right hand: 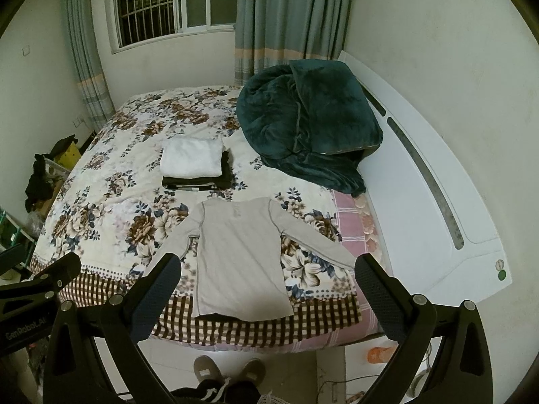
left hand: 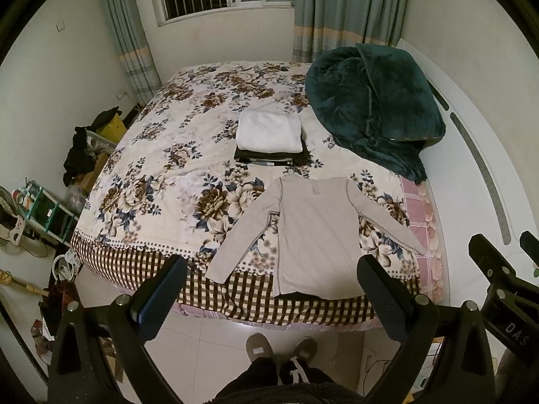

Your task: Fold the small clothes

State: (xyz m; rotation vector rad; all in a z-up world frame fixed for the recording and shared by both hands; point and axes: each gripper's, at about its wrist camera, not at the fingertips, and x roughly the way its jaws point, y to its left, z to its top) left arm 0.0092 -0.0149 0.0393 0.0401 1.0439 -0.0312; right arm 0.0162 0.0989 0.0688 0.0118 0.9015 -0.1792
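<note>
We find the grey long-sleeved shirt (left hand: 311, 235) spread flat at the near edge of the bed (left hand: 161, 175), sleeves splayed. Left gripper (left hand: 273, 289) and right gripper (right hand: 267, 289) hover above, jaws wide, empty. We judge it light and limp; pinch a sleeve cuff.

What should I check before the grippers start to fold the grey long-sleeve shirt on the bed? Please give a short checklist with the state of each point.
1. Grey shirt lies flat, both sleeves spread out: ok.
2. Left gripper open and holding nothing: ok.
3. Right gripper open and holding nothing: ok.
4. Folded stack, white piece on top, lies beyond the collar, apart from the shirt: ok.
5. Shirt fully on the bed: not ok, the hem reaches the front edge and the right cuff lies at the side edge.
6. Dark strip under the hem, part of the shirt or something else: cannot tell.
</note>
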